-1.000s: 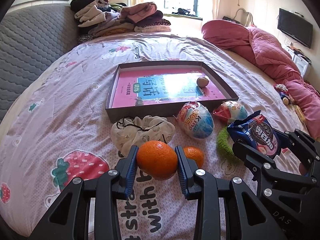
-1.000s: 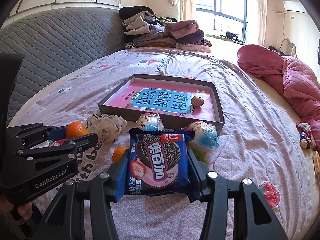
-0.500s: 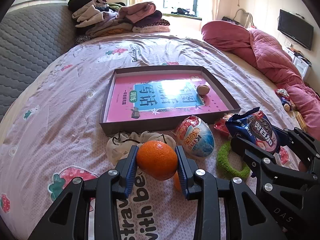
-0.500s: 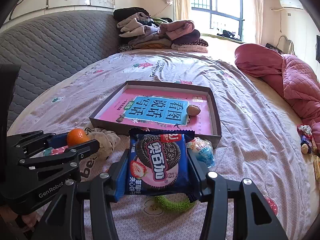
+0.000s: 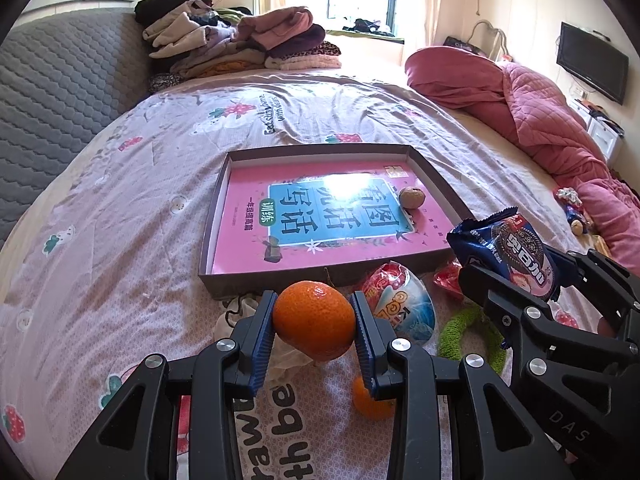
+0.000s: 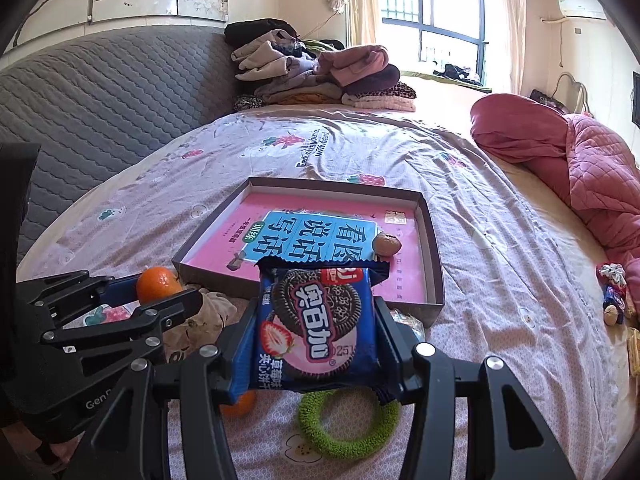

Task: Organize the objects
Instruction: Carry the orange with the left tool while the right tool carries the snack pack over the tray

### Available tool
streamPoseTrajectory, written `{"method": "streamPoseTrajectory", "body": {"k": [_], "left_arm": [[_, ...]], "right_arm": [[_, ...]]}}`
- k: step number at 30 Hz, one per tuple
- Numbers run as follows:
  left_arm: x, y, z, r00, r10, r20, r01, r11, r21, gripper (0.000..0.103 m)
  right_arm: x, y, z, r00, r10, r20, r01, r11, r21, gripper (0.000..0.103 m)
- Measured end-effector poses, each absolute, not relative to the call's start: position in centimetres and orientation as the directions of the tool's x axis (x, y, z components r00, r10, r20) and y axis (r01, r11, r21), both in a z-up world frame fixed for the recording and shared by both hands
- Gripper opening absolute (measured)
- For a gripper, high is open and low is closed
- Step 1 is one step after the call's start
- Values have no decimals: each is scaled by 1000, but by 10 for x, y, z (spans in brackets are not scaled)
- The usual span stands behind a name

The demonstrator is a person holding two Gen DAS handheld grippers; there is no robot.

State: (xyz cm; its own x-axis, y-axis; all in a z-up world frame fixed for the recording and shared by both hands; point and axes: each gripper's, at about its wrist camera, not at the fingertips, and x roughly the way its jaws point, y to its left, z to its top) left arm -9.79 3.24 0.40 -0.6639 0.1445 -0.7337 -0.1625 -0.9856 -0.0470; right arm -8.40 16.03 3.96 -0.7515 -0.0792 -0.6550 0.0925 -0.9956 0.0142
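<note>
1. The round orange mandarin (image 5: pixel 314 320) is pinched between the two blue-padded fingers of the left gripper (image 5: pixel 314 326), held off the bedspread just short of the near rim of the shallow grey cardboard box lid (image 5: pixel 216 216).
2. The blue cookie packet with a pink strawberry print (image 6: pixel 316 328) is clamped flat by its side edges in the right gripper (image 6: pixel 316 336); the packet's top edge overlaps the near wall of the box lid in the right wrist view.
3. The box lid lies open side up near the middle of the pink strawberry-printed bedspread (image 5: pixel 120 208). Inside it lies a pink and blue children's workbook (image 5: pixel 320 216), and a small brown walnut (image 5: pixel 412 197) rests on the book toward the lid's far right corner.
4. Against the lid's near wall on the bedspread sit a red, white and blue plastic egg toy (image 5: pixel 400 308) and a crumpled beige cloth pouch (image 6: pixel 208 316), the pouch partly hidden by the left gripper.
5. A second, smaller mandarin (image 5: pixel 370 402) lies on the bedspread below the left gripper's right finger.
6. A fuzzy green ring (image 6: pixel 348 424) lies on the bedspread under the held packet, near the bed's front edge.
7. A heap of folded clothes (image 5: pixel 240 40) sits at the far edge of the bed, and a pink quilt (image 5: pixel 540 112) is bunched along the right edge.
</note>
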Motion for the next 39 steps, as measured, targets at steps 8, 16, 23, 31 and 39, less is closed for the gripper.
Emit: {"method": "streamPoseTrajectory", "body": {"k": [8, 16, 23, 31, 39], "left_arm": [[-118, 31, 8, -668, 142, -730, -159, -986, -47, 37], [-144, 28, 9, -669, 135, -731, -148, -988, -47, 37], [-166, 22, 7, -669, 126, -733, -137, -990, -44, 37], [-196, 16, 3, -653, 119, -748, -128, -991, -46, 37], [-229, 13, -11, -619, 122, -776, -121, -991, -60, 37]], "right_arm": [[-106, 160, 45, -758, -78, -648, 94, -996, 9, 52], [-131, 157, 49, -759, -79, -646, 93, -996, 13, 52], [-154, 156, 50, -754, -88, -651, 93, -995, 27, 52], [-184, 154, 46, -739, -93, -667, 98, -995, 30, 52], [-211, 153, 24, -698, -92, -710, 90, -995, 40, 52]]}}
